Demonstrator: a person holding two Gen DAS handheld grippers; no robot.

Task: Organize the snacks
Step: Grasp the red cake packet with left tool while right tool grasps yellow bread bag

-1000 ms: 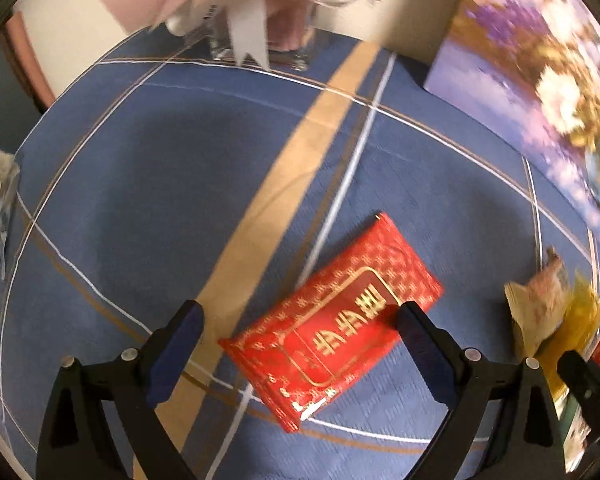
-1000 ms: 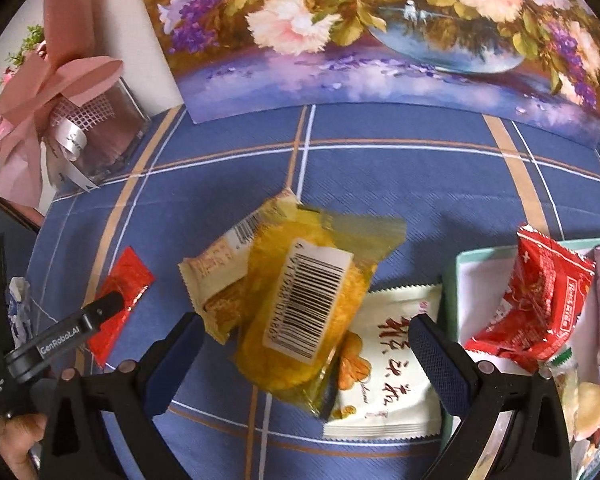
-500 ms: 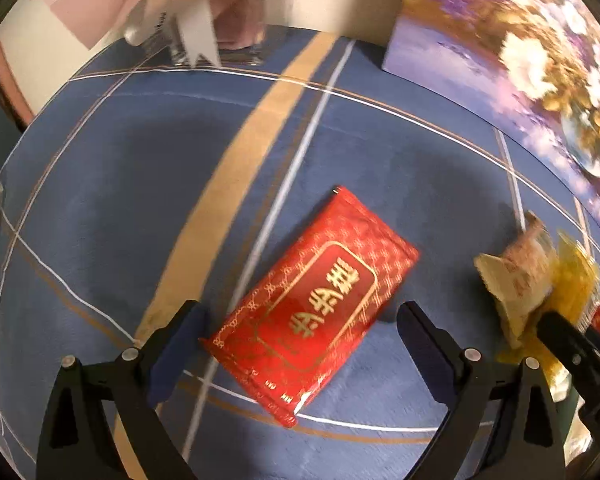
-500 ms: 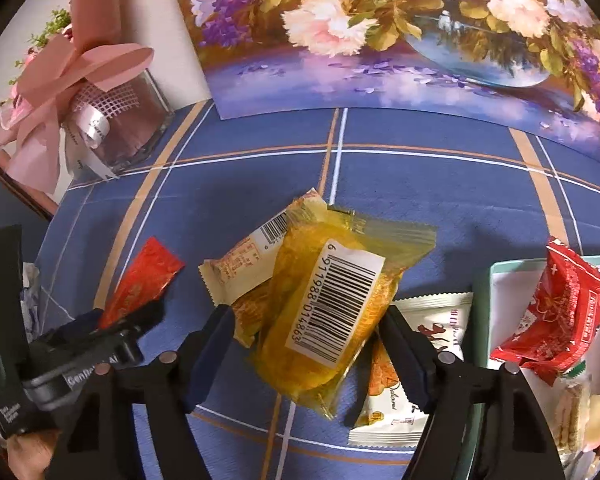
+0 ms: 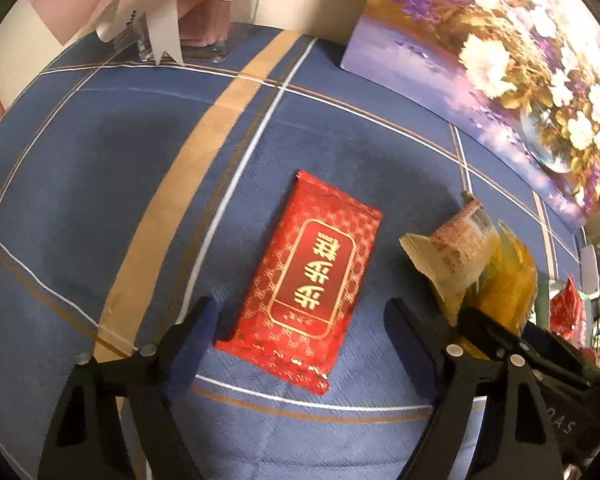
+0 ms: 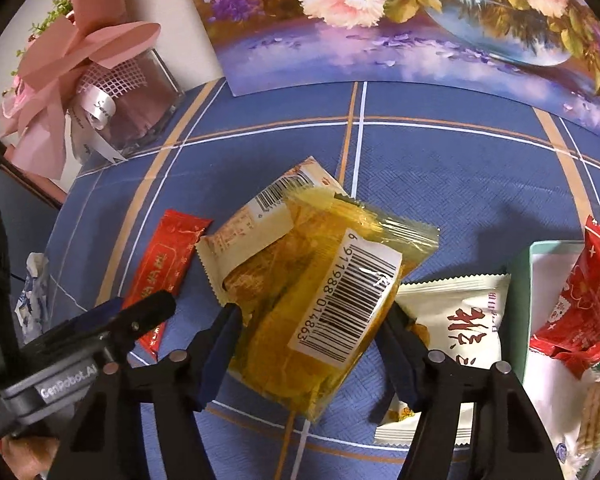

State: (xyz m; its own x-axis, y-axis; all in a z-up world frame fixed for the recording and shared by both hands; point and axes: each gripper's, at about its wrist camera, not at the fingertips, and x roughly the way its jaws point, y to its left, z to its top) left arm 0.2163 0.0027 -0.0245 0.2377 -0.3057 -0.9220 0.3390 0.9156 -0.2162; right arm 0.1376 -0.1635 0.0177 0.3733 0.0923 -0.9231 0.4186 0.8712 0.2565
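Both closing grippers straddle packets, left gripper unclenched around red packet, right gripper possibly pinching half-hidden yellow packet.

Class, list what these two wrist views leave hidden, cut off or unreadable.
- White packet: right wrist view, its left part lies under the yellow packet.
- Teal tray: cut off by the frame edge.
- Ribbon lettering: left wrist view, too small.
- Right tongs: contact with the yellow packet unclear.
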